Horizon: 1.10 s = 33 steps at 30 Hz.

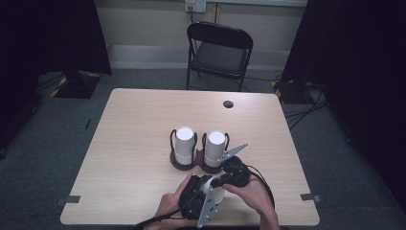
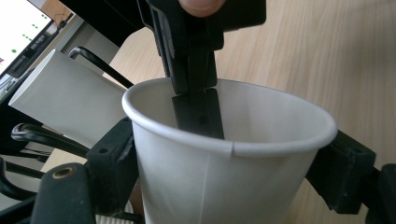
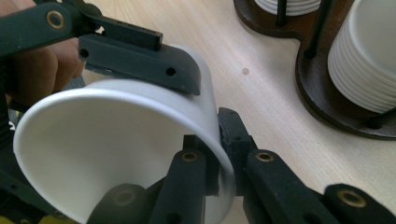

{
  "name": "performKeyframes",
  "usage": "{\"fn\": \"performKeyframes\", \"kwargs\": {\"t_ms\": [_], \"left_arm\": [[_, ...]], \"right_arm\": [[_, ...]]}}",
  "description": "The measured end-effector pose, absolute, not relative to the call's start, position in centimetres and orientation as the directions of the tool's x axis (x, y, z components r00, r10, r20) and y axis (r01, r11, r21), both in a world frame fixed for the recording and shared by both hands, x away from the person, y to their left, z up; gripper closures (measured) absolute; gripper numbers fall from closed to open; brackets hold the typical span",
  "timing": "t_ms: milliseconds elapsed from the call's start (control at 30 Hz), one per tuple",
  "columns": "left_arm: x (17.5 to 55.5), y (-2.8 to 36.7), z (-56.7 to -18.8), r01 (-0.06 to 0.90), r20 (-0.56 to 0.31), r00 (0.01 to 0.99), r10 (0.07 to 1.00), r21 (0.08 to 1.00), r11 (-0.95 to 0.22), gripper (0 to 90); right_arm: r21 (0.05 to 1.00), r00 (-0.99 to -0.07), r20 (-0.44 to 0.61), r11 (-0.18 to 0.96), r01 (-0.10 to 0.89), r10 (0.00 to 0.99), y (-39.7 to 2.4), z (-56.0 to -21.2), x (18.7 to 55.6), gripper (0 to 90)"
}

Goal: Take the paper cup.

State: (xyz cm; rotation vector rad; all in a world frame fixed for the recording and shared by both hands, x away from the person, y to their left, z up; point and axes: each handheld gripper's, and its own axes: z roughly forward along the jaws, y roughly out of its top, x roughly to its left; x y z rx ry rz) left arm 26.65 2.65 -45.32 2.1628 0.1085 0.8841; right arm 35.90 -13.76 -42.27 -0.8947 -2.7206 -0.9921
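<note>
From the high view, a white paper cup [image 1: 216,193] sits low over the near edge of the pale wooden bench [image 1: 134,143], between the two hands. The left hand-held gripper [image 1: 203,189] comes in from the lower left and the right hand-held gripper [image 1: 221,182] from the right, with its grey plate pointing towards a dark wooden holder [image 1: 186,164]. That holder carries two upright stacks of white cups [image 1: 184,143], just beyond the grippers. A black folding chair [image 1: 219,52] stands behind the bench.

The left gripper view brings the cup [image 2: 224,158] close: plain white, with a rolled rim and a visible side seam, its mouth facing up and away. The left hand-held gripper's black jaws flank the cup's wall on either side, wide apart and around it; whether the pads press is hard to tell. The right hand-held gripper [image 2: 196,100] reaches down from above, closed on the far rim, one jaw inside the cup and one outside.

The right gripper view looks into the cup's mouth [image 3: 107,140]. Its own two jaws pinch the rim tightly, the wall between them. The left hand-held gripper [image 3: 140,60] lies along the cup's outer side, touching it there. The ribbed cup stacks [image 3: 364,60] and the holder [image 3: 322,93] lie well apart at the upper right.
</note>
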Motion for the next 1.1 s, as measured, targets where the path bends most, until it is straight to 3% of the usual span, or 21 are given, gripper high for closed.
{"fn": "performKeyframes", "kwargs": {"t_ms": [733, 1100], "left_arm": [[27.2, 2.6, -45.3, -0.155, 0.505, 0.765, 0.399, 0.746, -0.648, 23.3], [27.8, 3.8, -45.1, -0.104, 0.443, 0.77, 0.459, 0.797, -0.595, 23.9]], "right_arm": [[0.563, -0.801, 0.295, 0.583, 0.586, 0.521, -13.5, -42.6, 35.8, 87.4], [0.592, -0.796, 0.278, 0.557, 0.583, 0.538, -13.6, -42.2, 35.5, 78.1]]}}
